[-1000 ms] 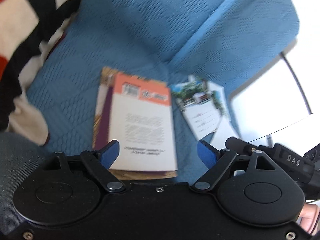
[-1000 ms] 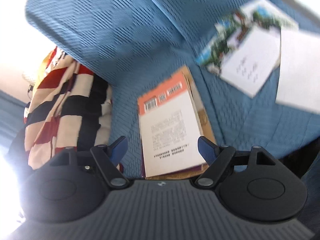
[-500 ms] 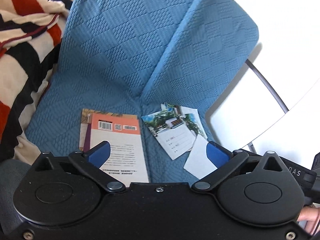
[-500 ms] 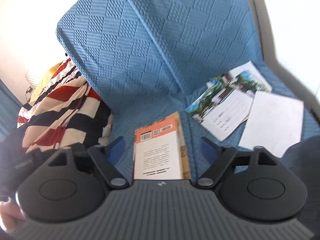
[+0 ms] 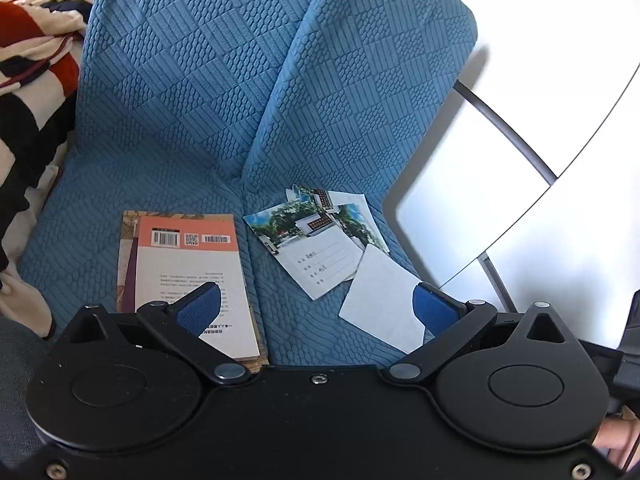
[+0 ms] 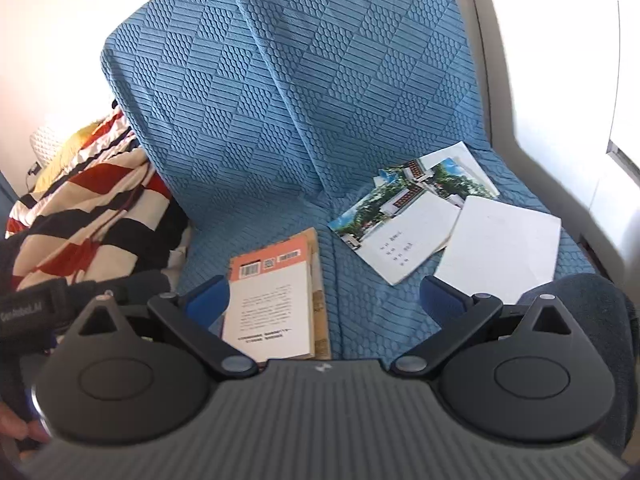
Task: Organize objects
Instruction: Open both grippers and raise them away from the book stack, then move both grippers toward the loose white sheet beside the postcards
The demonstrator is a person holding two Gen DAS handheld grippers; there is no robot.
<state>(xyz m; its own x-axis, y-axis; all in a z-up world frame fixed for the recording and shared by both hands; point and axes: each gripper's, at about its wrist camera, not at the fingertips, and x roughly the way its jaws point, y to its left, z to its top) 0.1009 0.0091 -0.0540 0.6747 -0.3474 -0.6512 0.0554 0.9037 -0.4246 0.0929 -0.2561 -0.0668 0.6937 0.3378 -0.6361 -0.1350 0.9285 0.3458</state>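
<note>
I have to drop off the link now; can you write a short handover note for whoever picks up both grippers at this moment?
Left gripper: open, holding nothing.
Right gripper: jaws opening, nothing between them.
Both hang above the blue seat cushion.
Books: two stacked flat on the seat's left side, orange-topped one on top, back cover up.
Picture cards: loose, overlapping fan to the right of the books.
Blank white card: lies askew over the fan's near edge.
Done: books look stacked.
Left: probably gather the cards and white card into one neat pile.
</note>
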